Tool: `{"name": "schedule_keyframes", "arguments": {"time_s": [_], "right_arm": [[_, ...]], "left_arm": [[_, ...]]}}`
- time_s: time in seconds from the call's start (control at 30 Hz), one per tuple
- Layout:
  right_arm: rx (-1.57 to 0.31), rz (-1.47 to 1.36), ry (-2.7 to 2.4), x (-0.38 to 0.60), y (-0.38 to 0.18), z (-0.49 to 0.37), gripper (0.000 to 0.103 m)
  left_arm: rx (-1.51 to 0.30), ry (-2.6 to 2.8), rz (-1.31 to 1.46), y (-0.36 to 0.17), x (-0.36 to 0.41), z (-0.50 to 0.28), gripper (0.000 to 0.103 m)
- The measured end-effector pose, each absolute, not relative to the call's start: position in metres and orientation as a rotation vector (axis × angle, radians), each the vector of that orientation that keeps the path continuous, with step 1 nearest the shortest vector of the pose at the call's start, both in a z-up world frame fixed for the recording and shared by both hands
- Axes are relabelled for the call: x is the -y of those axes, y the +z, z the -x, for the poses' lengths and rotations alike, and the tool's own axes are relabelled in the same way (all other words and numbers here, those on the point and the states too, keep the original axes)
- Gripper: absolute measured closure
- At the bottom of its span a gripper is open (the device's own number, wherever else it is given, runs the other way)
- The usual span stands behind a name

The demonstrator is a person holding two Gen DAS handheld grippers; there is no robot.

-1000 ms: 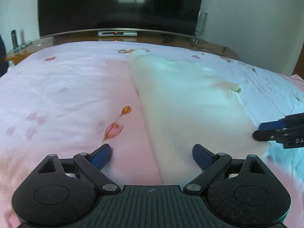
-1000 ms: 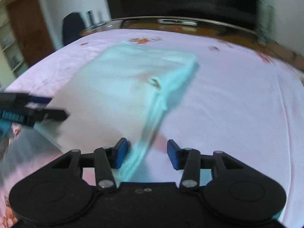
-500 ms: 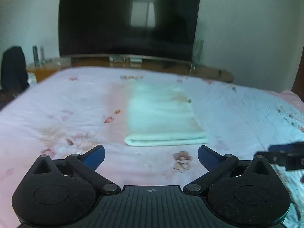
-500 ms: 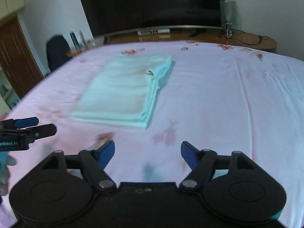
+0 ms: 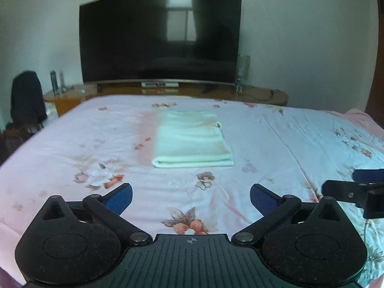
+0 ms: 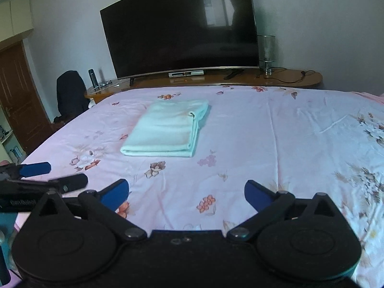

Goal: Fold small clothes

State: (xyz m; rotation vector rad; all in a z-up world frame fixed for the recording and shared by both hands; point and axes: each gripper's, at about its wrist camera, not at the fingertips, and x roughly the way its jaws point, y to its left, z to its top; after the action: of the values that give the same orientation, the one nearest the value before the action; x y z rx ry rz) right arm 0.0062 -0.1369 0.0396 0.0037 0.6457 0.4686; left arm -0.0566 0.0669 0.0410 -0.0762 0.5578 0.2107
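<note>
A pale mint cloth (image 5: 192, 140) lies folded into a neat rectangle on the pink floral bedsheet (image 5: 276, 144), well ahead of both grippers; it also shows in the right wrist view (image 6: 168, 129). My left gripper (image 5: 190, 196) is open and empty, held above the sheet short of the cloth. My right gripper (image 6: 186, 192) is open and empty too, to the right of the left one. The right gripper's fingers (image 5: 345, 189) show at the right edge of the left wrist view, and the left gripper's fingers (image 6: 40, 170) at the left edge of the right wrist view.
A large dark TV (image 5: 160, 38) stands on a wooden shelf (image 6: 288, 78) past the bed's far edge. A dark chair (image 6: 70, 93) and a wooden door (image 6: 19, 96) are at the far left. A glass lamp (image 6: 266, 52) stands on the shelf.
Both grippers have let go of the cloth's near edge, opened wide, and pulled back and up. The cloth now lies folded far ahead of them.
</note>
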Motion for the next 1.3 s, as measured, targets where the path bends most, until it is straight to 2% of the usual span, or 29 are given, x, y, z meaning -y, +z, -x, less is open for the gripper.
{"name": "schedule_keyframes", "arguments": {"time_s": [0.47,1.3], "right_arm": [[-0.51,0.047,0.431,0.124,0.059,0.02,0.001],[-0.493,0.052,0.378,0.12,0.053,0.02,0.001]], "left_arm": [[-0.492,0.179,0.116,0.045,-0.064,0.08,0.0],[-0.495,0.153,0.072,0.049,-0.061,0.071,0.0]]}}
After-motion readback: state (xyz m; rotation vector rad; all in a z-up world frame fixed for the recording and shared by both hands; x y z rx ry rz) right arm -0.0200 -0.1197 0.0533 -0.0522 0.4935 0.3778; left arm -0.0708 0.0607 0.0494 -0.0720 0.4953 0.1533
